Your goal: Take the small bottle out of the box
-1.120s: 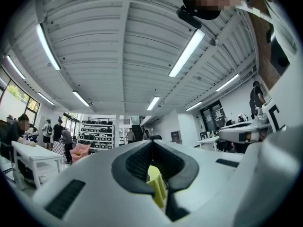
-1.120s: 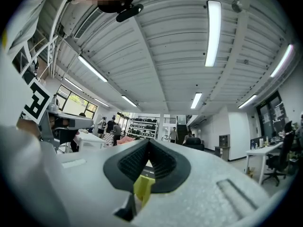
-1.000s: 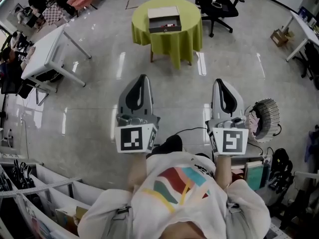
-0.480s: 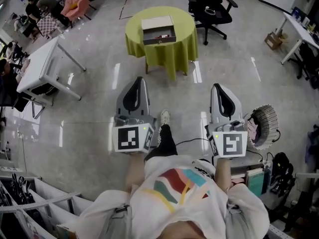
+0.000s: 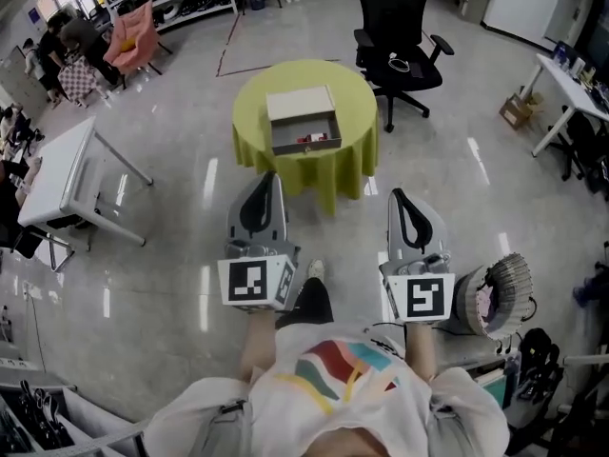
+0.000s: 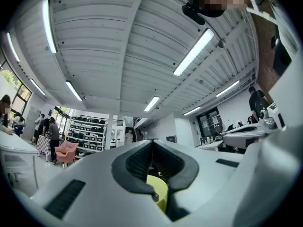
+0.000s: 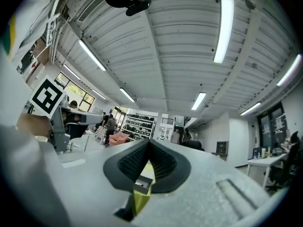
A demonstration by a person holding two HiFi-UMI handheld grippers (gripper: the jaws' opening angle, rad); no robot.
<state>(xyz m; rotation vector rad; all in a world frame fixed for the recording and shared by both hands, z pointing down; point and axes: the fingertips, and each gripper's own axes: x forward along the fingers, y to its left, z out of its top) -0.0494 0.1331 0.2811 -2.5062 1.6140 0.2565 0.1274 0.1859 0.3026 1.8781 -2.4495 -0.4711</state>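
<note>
In the head view a round table with a yellow-green cloth stands ahead of me on the grey floor. On it lies an open box, its dark tray pulled toward me. A small red and white thing lies in the tray, too small to make out. My left gripper and right gripper are held out at waist height, well short of the table. Both are shut with nothing between the jaws. Through the right gripper I glimpse the box; through the left gripper, the cloth.
A black office chair stands behind the table. A white table is at the left and a white desk at the right. Beside my right gripper sits a woven basket. People sit at the far left by a pink chair.
The table with the box has come nearer and lower in the head view as the person walks toward it. Both grippers stay shut and held out in front.
</note>
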